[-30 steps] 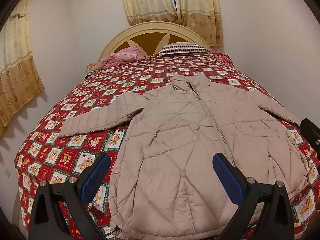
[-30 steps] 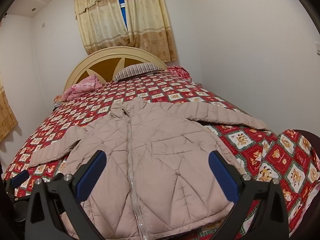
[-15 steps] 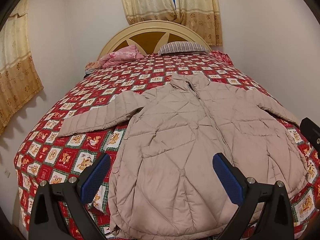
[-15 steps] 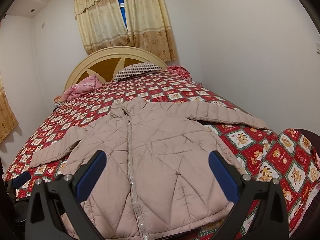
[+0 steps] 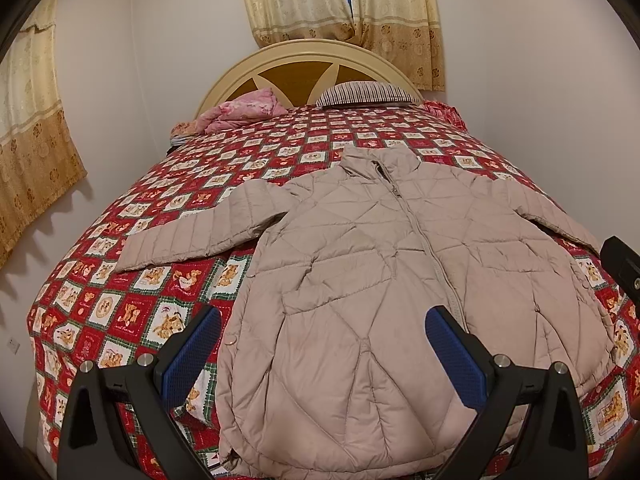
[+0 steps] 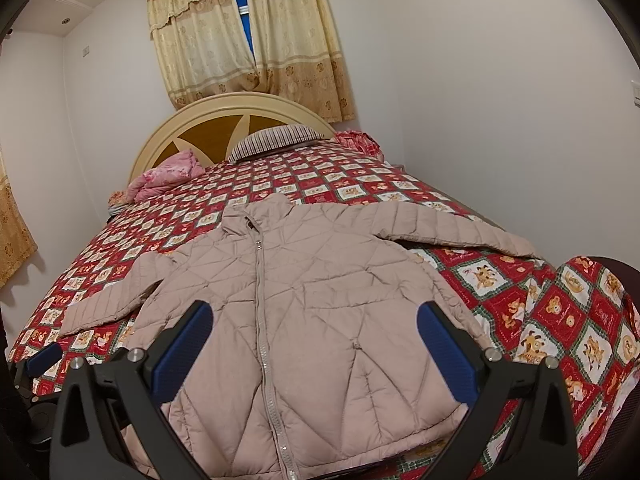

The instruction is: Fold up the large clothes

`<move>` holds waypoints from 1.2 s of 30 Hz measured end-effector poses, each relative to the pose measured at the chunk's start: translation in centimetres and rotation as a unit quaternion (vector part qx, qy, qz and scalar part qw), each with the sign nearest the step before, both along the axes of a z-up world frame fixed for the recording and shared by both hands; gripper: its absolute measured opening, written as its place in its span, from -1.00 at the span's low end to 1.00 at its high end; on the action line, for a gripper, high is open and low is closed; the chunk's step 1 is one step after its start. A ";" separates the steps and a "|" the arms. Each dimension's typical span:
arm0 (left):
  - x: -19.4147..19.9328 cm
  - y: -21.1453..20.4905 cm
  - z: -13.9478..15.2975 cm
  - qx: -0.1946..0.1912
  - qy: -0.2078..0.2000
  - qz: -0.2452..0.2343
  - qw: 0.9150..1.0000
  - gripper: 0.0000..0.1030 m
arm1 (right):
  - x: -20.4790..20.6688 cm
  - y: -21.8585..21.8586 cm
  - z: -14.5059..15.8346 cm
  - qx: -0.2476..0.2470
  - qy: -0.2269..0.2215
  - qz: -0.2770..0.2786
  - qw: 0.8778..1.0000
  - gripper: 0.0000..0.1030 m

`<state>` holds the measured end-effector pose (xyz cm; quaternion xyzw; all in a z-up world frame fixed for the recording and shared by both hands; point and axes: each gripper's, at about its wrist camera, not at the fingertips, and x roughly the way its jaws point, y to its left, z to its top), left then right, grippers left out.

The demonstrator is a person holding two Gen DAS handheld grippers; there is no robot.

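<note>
Jacket [image 5: 372, 280], beige quilted puffer, is lying flat and front-up on the bed's red patterned bedspread [image 5: 132, 300], zipped, collar toward the headboard [image 5: 312, 68], both sleeves spread out to the sides.

Left wrist view: left gripper [image 5: 324, 354] is hovering over the hem end of the jacket, jaws spread wide, blue pads [image 5: 192, 356] facing each other with nothing between them. Not touching the fabric as far as I can tell. Left finger is sitting over the jacket's side edge and the bedspread, right finger over the lower front panel near the zipper. A black piece of the right gripper is poking in at the right edge. Pink bedding [image 5: 244, 114] and striped pillow [image 5: 368, 94] are sitting by the headboard, curtains [image 5: 344, 4] behind.

Right wrist view: right gripper [image 6: 314, 350] is also hovering over the lower half of the jacket, jaws wide apart, holding nothing. Zipper [image 6: 264, 320] is running down between the two fingers, closer to the left one. Left gripper's blue pad is showing at the far left edge over the bedspread.
</note>
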<state>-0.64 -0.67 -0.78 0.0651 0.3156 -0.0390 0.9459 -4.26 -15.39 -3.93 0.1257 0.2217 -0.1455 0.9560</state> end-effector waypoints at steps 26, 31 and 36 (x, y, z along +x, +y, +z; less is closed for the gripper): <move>-0.1 0.1 -0.4 -0.002 0.004 -0.001 1.000 0.98 | 0.0 0.3 -0.1 0.003 0.002 0.000 1.000 1.00; -0.1 0.1 -0.4 -0.002 0.004 -0.002 1.000 0.98 | 0.0 0.6 -0.3 0.003 0.004 0.001 1.000 1.00; -0.1 0.0 -0.8 -0.001 0.007 -0.002 1.000 0.98 | 0.2 0.9 -0.6 0.006 0.009 0.002 1.000 1.00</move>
